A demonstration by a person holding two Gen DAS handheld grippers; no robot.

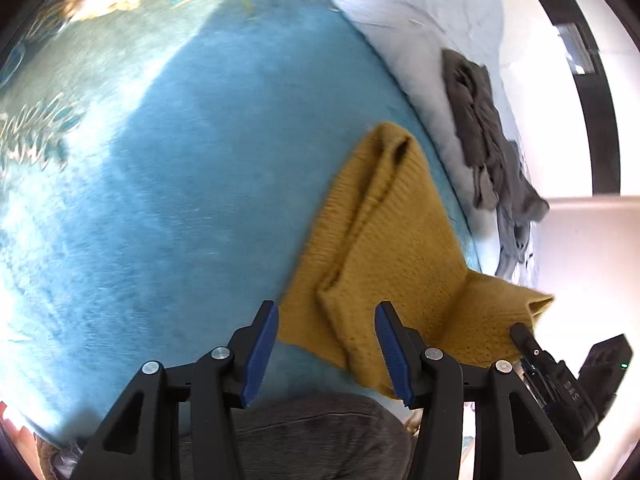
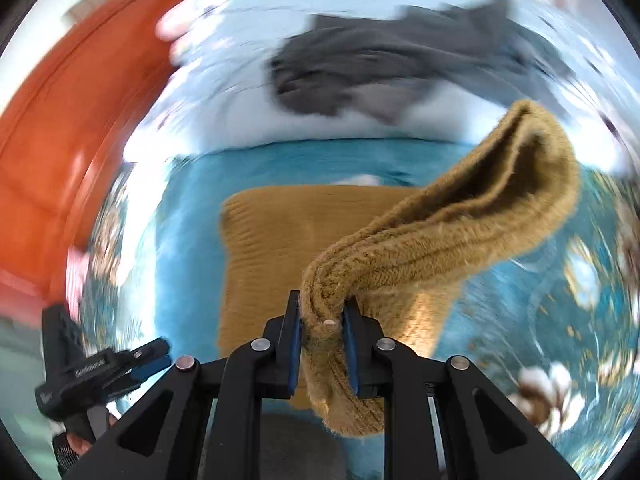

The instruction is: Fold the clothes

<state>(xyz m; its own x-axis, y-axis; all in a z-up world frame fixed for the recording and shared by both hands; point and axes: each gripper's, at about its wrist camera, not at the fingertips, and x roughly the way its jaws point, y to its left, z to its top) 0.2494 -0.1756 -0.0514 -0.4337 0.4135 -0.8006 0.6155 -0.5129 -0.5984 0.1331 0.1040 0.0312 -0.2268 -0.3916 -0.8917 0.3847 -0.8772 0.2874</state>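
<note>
right gripper (image 2: 320,320) clenched on a lifted fold of the mustard sweater (image 1: 384,240); left gripper (image 1: 326,352) released, jaws apart above the sweater on the blue blanket (image 1: 180,200).

A teal velvety cover (image 1: 192,184) stretches across the bed, with a flowered pattern along its edges. Lying flat on it is the mustard knit sweater (image 1: 384,240), partly folded, ridges of knit running up its middle. Just beyond the teal edge sits a pale blue-white quilt (image 1: 404,12), bunched and soft. On top of that quilt lies a crumpled dark grey garment (image 1: 480,120), well apart from the sweater.
</note>
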